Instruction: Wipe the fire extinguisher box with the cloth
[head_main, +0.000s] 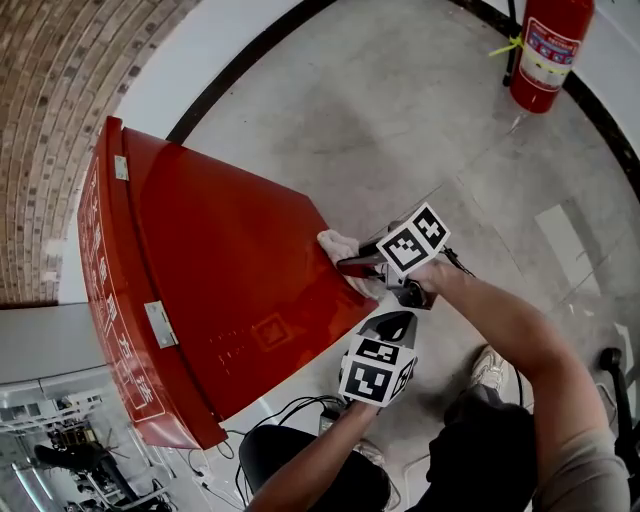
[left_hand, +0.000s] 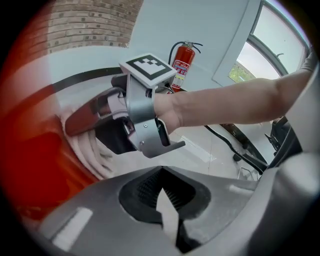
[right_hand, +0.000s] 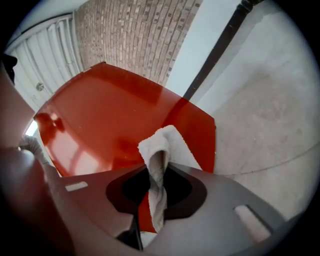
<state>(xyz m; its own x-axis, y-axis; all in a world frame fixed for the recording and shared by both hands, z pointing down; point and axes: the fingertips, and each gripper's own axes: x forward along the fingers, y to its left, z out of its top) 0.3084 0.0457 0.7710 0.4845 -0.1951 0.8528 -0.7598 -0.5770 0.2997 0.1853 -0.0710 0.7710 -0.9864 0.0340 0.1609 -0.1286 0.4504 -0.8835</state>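
The red fire extinguisher box (head_main: 230, 270) lies at the left with a broad glossy face upward. A white cloth (head_main: 338, 243) rests bunched on that face near its right edge. My right gripper (head_main: 352, 268) is shut on the cloth, and in the right gripper view the cloth (right_hand: 162, 145) runs up between the jaws of the right gripper (right_hand: 157, 167) onto the box (right_hand: 110, 115). My left gripper (head_main: 395, 322) hangs just off the box's right corner, shut, with nothing in it. From the left gripper (left_hand: 161, 172) I see the right gripper (left_hand: 80, 120) pressing the cloth (left_hand: 92, 155) on the box (left_hand: 30, 160).
A red fire extinguisher (head_main: 548, 50) stands on the grey floor at the far right, by the white wall. A brick wall (head_main: 60, 100) rises behind the box. Cables (head_main: 300, 405) lie on the floor below the box, near the person's shoe (head_main: 490, 368).
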